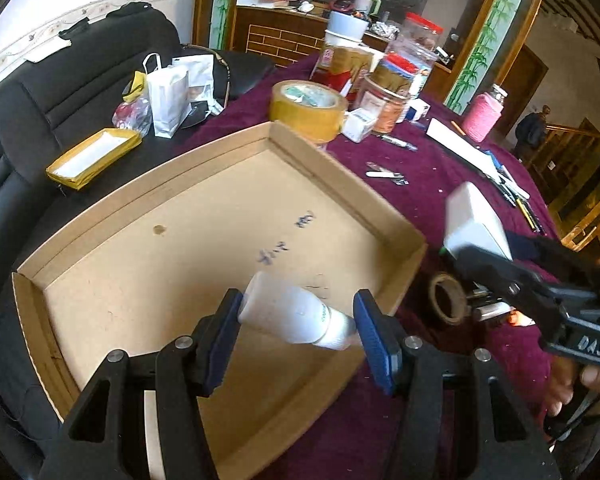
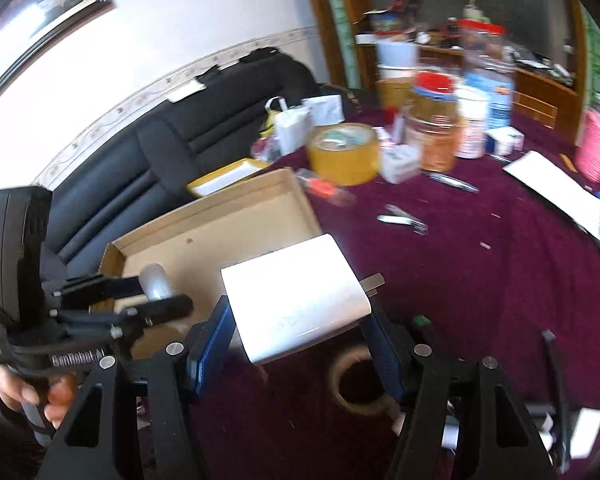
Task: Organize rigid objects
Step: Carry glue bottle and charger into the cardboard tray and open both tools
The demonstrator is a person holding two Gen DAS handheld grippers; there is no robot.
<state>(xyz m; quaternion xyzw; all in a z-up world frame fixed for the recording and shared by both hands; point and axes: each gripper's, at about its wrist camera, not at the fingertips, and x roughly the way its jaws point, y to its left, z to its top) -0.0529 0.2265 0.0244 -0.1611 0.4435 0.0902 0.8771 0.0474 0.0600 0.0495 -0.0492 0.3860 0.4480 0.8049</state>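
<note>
- Left tongs (image 1: 298, 320) closed on a white bottle (image 1: 296, 314), gripped end to end: left pad at its base, right pad at the cap end. Bottle lies roughly horizontal, tilted a bit.
- Bottle is held over the near right part of the cardboard tray (image 1: 100, 216); can't tell whether it touches the tray floor.
- Tray is shallow, open-topped, blue scribbles on its floor, nothing else seen inside. It sits at the left edge of the worktop (image 1: 428, 168), which has a maroon cloth on it; black sofa (image 1: 40, 92) just behind.
- Right tongs (image 2: 300, 322) closed on a white charger block (image 2: 296, 296), pads on its two sides, metal prongs sticking out the far end.
- Charger is held in the air above the maroon cloth, just right of the tray's near right corner. In the left wrist view the same charger (image 1: 476, 220) shows beyond the tray wall, clear of the tray.
- Empty tape core (image 2: 360, 384) lies on the cloth under the right tongs, near the tray.
- Yellow tape roll (image 1: 308, 108) stands just beyond the tray's far corner; jars (image 1: 384, 108) and boxes crowd behind it.
- Nail clippers (image 1: 386, 172) on the cloth, well apart from the tray.
- Pink container (image 1: 482, 114) at far right, white paper (image 1: 460, 148) beside it.
- White paper bags (image 1: 168, 100) and a yellow box (image 1: 94, 156) on the sofa.
</note>
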